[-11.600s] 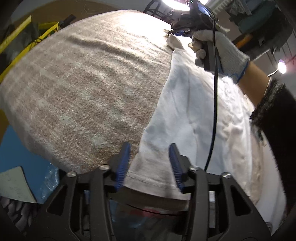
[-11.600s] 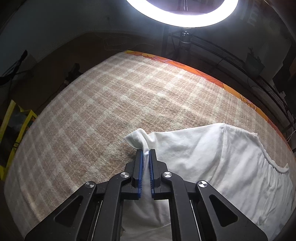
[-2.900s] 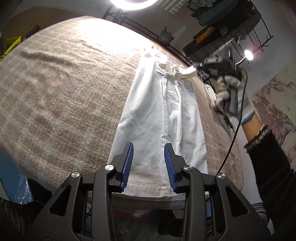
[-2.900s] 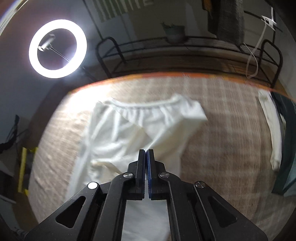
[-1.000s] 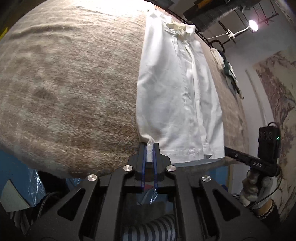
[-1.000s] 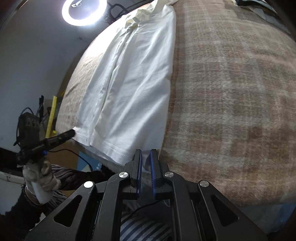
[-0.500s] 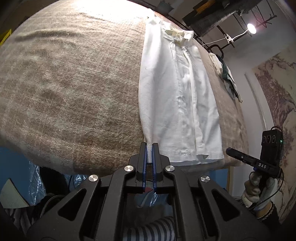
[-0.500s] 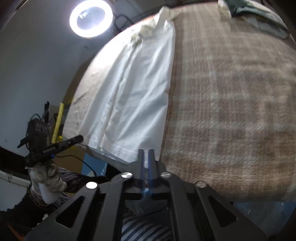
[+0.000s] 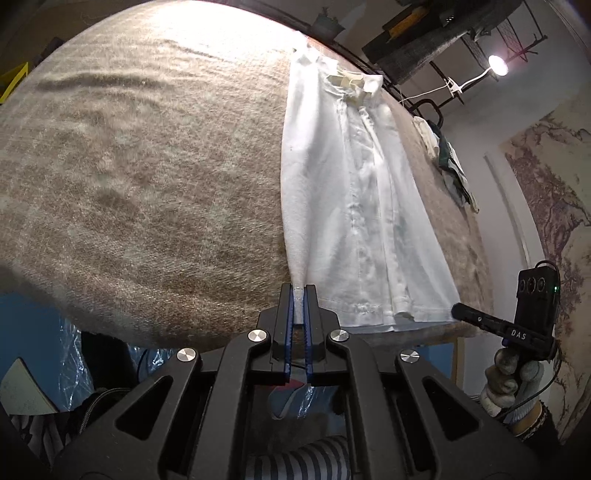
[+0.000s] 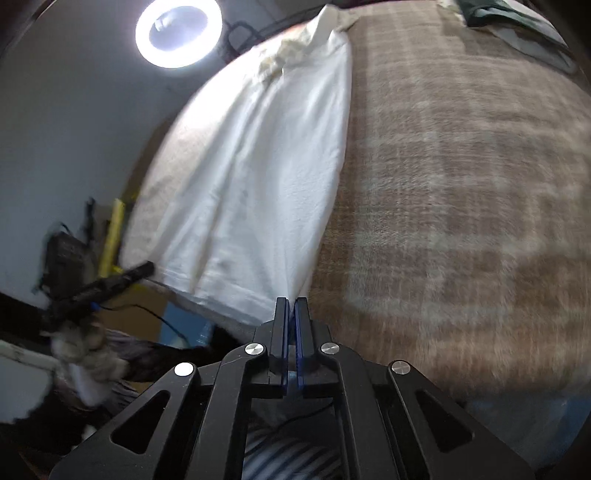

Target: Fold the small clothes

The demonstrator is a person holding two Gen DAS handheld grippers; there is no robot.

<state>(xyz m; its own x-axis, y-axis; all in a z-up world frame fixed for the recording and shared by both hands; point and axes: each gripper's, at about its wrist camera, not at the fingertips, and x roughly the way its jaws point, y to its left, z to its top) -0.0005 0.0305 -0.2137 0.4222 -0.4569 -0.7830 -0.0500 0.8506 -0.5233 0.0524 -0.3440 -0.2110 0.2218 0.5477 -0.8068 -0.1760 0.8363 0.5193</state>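
My left gripper (image 9: 297, 291) has its fingers (image 9: 284, 306) clamped on the near hem corner of the white shirt (image 9: 347, 192); a thin strip of white cloth shows between the blue pads at the lower middle of the left view. The shirt lies long and narrow on the worktop (image 9: 147, 166), which is covered with a brown checked blanket. It runs from my fingers up to the upper middle of the frame, where the collar (image 9: 351, 79) is. Its sides are folded in, and the button strip goes along its middle.

My right gripper (image 10: 291, 301) has just been closing its fingers, and they are now together on the other hem corner, at the lower middle of the right view. Here the shirt (image 10: 266, 166) stretches from the fingers up to the top middle, with the collar (image 10: 291, 48) near the ring light (image 10: 179, 31) in the upper left. This view is blurred, so I cannot see the cloth between the pads clearly.

In the left view the right gripper (image 9: 480, 319) appears at the lower right, in my gloved hand (image 9: 513, 384), with its tip at the hem. In the right view the left gripper (image 10: 110, 280) appears at the lower left, blurred. A pile of dark and pale clothes (image 9: 447, 158) lies at the far right edge of the worktop in the left view.
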